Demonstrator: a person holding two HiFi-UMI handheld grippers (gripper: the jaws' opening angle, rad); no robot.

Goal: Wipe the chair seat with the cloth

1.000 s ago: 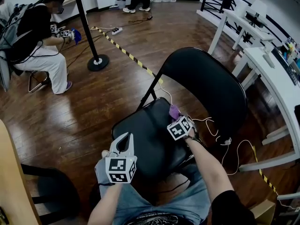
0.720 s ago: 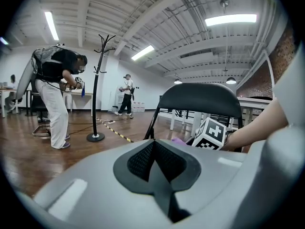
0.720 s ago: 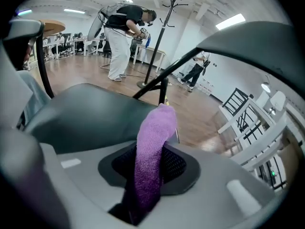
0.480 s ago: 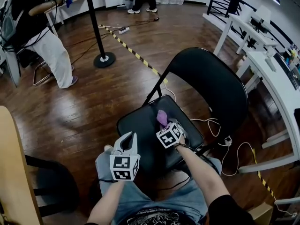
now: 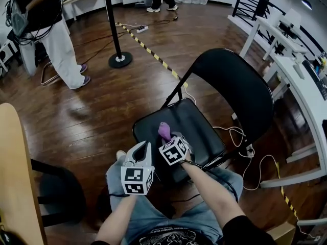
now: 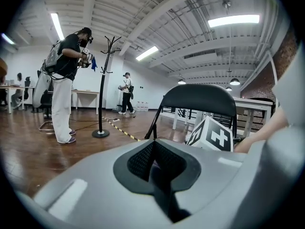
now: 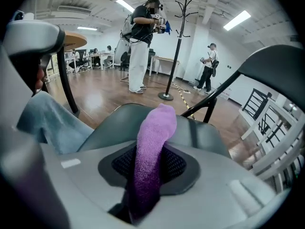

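Observation:
A black folding chair stands in front of me, its seat (image 5: 196, 124) low and its backrest (image 5: 235, 88) to the right. My right gripper (image 5: 167, 138) is over the seat's front left part, shut on a purple cloth (image 5: 164, 130) that sticks out past its tips. In the right gripper view the cloth (image 7: 155, 137) runs up between the jaws of the right gripper (image 7: 151, 168), with the seat (image 7: 114, 120) beyond. My left gripper (image 5: 143, 148) hovers just off the seat's front edge over my knee, shut and empty. In the left gripper view its jaws (image 6: 155, 163) face the backrest (image 6: 198, 97).
A coat stand (image 5: 120, 60) and striped floor tape (image 5: 153, 57) lie beyond the chair. A person (image 5: 48, 24) stands at the far left. White tables (image 5: 306, 86) line the right side, with cables (image 5: 240, 137) on the floor. A round wooden table (image 5: 13, 177) is at my left.
My right gripper has dragged the purple cloth from the seat's back right part toward its front left. The left gripper has barely moved. The person at the far left has stood up.

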